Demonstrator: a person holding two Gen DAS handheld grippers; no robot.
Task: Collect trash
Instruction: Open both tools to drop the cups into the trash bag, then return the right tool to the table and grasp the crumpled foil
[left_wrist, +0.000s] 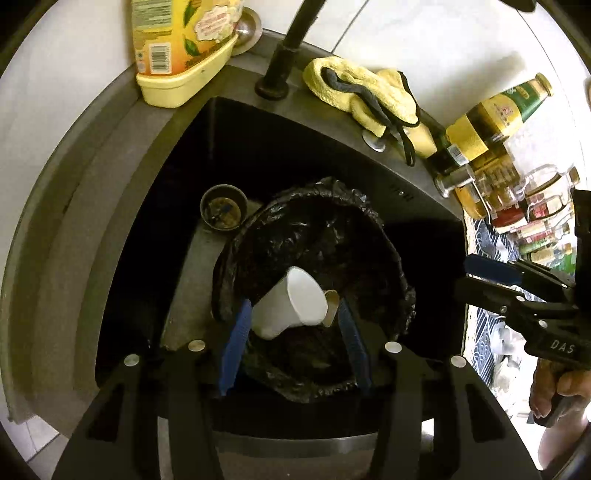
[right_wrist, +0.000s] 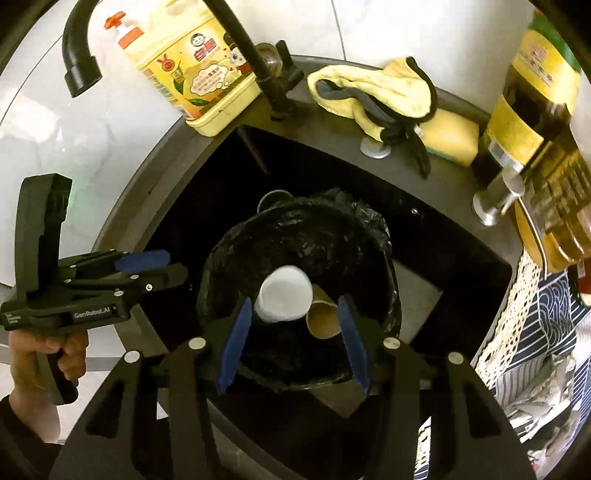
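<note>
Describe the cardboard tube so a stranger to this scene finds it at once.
Start at the dark sink and the black-lined bin standing in it. Above the bin's mouth sit two items side by side: a white paper cup and, touching its right side, the cardboard tube. It is brown, hollow and narrower than the cup.

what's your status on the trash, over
Left tool open, right tool open, both empty. White cup and cardboard tube lying in black-lined bin in sink. Nothing blocking the bin mouth.
</note>
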